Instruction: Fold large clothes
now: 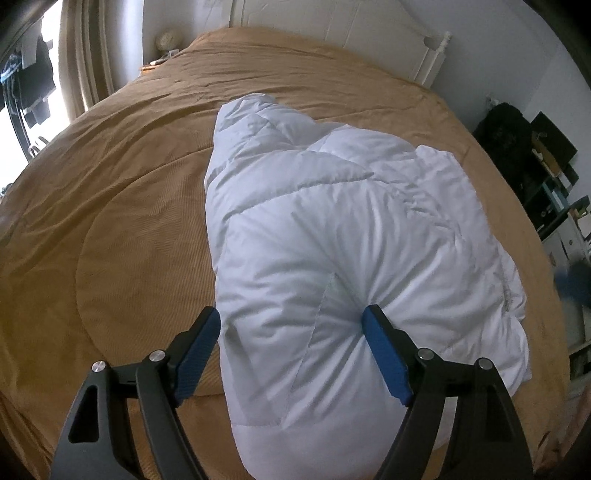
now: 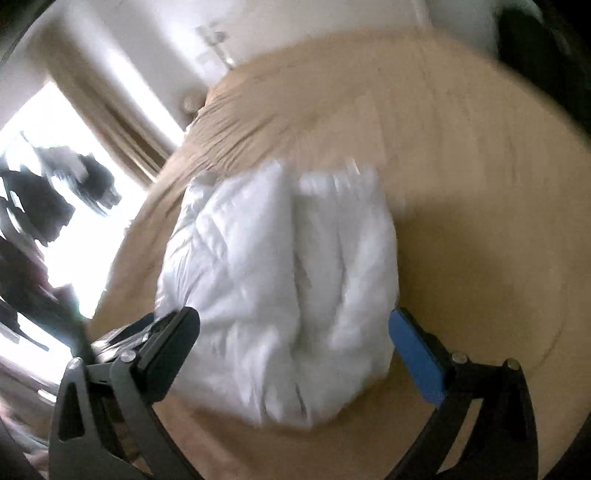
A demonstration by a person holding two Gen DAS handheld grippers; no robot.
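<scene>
A white puffy quilted garment point(image 1: 325, 236) lies bunched and partly folded on a bed with a tan cover point(image 1: 122, 192). My left gripper point(image 1: 291, 321) is open, its jaws wide apart over the garment's near end; the right blue pad presses into the fabric and the left pad sits at the garment's left edge. In the blurred right wrist view the same white garment point(image 2: 280, 288) lies on the tan cover point(image 2: 480, 206). My right gripper point(image 2: 295, 325) is open, its jaws straddling the garment's near end, holding nothing.
A white headboard point(image 1: 332, 22) and wall stand at the far end of the bed. A curtained window point(image 1: 81, 55) with dark hanging clothes is at left. Shelves with dark items point(image 1: 546, 173) stand to the right of the bed.
</scene>
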